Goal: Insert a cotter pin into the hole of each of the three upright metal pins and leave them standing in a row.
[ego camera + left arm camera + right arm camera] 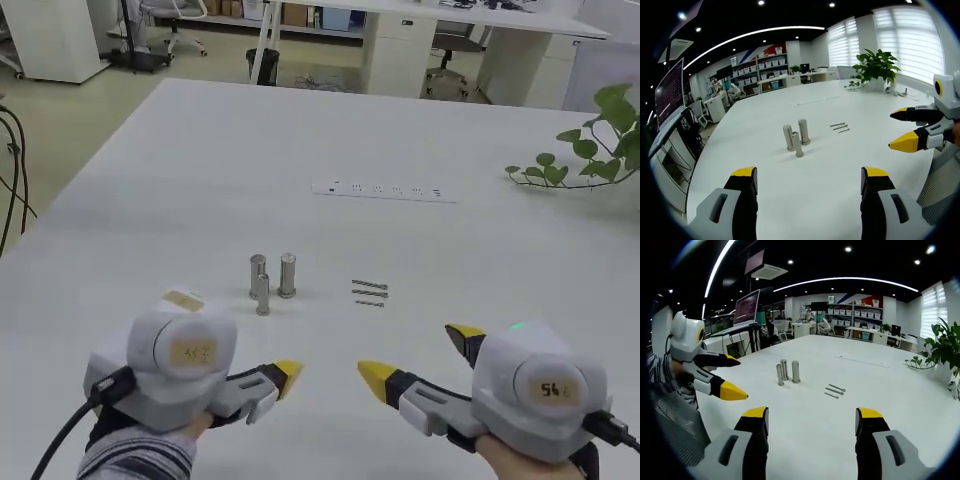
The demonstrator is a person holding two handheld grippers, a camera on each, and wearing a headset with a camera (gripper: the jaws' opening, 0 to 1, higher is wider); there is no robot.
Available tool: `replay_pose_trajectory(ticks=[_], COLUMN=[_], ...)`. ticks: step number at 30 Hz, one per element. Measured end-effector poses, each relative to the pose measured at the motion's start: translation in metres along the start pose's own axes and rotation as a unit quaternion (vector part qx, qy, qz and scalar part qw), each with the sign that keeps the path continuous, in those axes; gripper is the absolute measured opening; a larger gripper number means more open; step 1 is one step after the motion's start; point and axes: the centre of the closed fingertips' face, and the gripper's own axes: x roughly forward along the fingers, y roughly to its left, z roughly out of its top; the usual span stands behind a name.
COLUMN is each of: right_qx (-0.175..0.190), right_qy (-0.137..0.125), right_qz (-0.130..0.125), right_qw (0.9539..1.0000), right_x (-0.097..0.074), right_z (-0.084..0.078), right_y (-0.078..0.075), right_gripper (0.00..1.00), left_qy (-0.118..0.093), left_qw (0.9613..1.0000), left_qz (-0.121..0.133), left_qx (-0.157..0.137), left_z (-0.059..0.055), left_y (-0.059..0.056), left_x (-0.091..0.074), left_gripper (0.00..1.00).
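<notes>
Three short upright metal pins (270, 278) stand close together mid-table, one a little nearer to me; they also show as metal pins (797, 137) and metal pins (786, 372). To their right lie three thin cotter pins (369, 292), side by side on the table, seen too as cotter pins (840, 127) and cotter pins (832, 389). My left gripper (809, 172) is open and empty, well short of the pins. My right gripper (813, 413) is open and empty as well. In the head view the right gripper (418, 355) and left gripper (280, 385) point inward at each other.
A white power strip (385, 190) lies flat farther back on the white table (200, 180). A potted plant (590, 150) leans in at the far right edge. Office desks and chairs stand beyond the table.
</notes>
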Motion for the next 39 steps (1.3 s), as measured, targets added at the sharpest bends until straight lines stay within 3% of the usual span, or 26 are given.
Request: replay_pose_trajectory(ticks=[19, 29, 37, 39], right_qx=[-0.004, -0.003, 0.0, 0.005], right_qy=[-0.006, -0.019, -0.016, -0.017], right_qz=[-0.007, -0.013, -0.007, -0.007], right_qw=[0.9999, 0.9997, 0.9998, 0.9998], right_x=[-0.002, -0.004, -0.003, -0.003], right_z=[0.005, 0.01, 0.008, 0.008], right_y=[-0.003, -0.005, -0.002, -0.002], right_gripper=[0.65, 0.63, 0.62, 0.62], left_qy=[0.0, -0.013, -0.014, -0.016], left_qw=[1.0, 0.9999, 0.9994, 0.9995], left_qz=[0.003, -0.008, -0.026, -0.028], left_qx=[0.001, 0.008, -0.015, -0.006], left_z=[0.0, 0.006, 0.01, 0.013], left_y=[0.002, -0.001, 0.002, 0.003], left_x=[0.0, 0.0, 0.016, 0.021], left_gripper=[0.81, 0.72, 0.7, 0.67])
